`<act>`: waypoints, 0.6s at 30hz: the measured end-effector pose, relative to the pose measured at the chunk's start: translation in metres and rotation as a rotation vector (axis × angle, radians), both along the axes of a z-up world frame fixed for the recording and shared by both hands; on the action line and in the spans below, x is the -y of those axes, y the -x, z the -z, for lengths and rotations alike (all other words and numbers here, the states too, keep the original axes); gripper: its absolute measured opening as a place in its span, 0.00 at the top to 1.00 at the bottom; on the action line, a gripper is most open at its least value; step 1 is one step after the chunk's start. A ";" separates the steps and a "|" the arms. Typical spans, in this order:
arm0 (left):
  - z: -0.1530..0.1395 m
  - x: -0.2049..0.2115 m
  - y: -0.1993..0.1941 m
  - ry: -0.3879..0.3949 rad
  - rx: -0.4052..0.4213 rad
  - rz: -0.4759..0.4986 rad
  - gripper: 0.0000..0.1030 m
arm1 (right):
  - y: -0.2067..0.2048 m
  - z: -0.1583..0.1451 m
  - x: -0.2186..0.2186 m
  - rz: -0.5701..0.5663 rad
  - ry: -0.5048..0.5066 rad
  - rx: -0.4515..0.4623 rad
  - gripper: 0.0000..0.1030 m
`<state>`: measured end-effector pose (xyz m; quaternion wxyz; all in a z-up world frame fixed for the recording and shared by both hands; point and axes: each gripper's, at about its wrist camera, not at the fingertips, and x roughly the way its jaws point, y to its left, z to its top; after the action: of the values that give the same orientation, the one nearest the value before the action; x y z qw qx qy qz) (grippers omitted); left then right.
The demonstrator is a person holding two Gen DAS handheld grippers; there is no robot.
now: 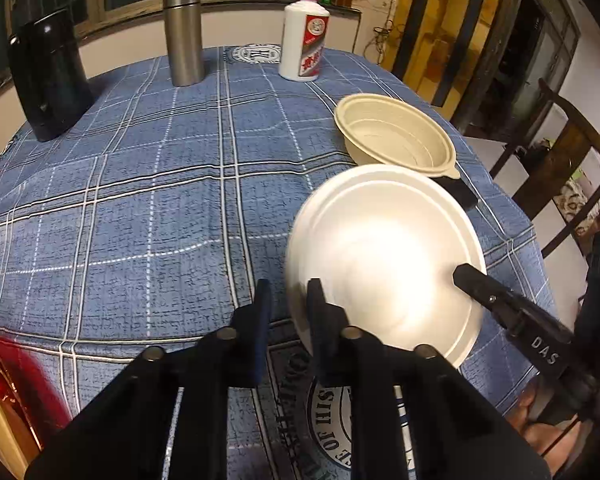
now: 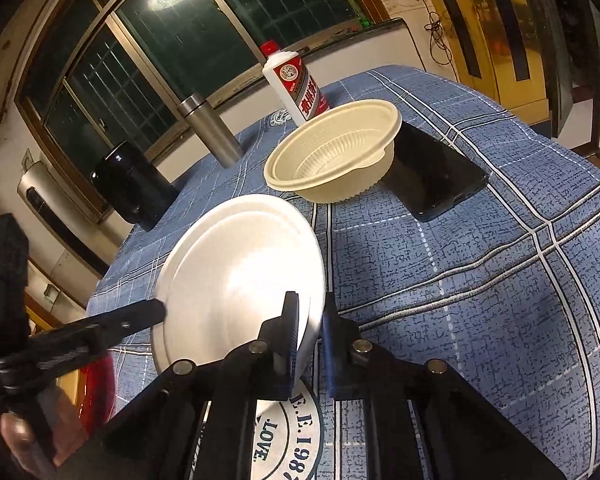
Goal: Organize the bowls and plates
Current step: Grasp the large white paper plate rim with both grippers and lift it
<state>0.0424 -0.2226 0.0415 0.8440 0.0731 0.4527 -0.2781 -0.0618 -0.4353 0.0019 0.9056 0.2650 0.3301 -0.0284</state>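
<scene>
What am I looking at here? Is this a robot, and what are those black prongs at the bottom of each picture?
No robot: a person holds a two-fingered clamp in each hand, each with a camera looking along its fingers. One picture comes from the left gripper, the other from the right gripper. Both pinch opposite edges of a white plate. On the checked tablecloth are a cream bowl, a phone beside it, a white bottle, a steel flask and a dark container.

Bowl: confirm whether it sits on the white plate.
No: the bowl stands on the tablecloth beyond the plate, partly over a phone.
</scene>
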 end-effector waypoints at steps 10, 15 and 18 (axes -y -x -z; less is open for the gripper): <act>0.000 -0.001 0.017 -0.028 0.094 0.001 0.90 | 0.002 -0.003 -0.006 -0.007 0.038 0.002 0.85; -0.002 -0.007 0.025 -0.037 0.108 0.006 0.90 | 0.008 -0.009 -0.017 -0.006 0.099 0.000 0.91; -0.010 -0.020 0.039 -0.025 0.127 0.006 0.90 | 0.020 -0.021 -0.027 -0.030 0.108 0.018 0.92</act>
<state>0.0033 -0.2027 0.0518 0.8692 0.1024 0.4014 -0.2698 -0.0821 -0.4084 0.0228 0.9218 0.2110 0.3239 -0.0303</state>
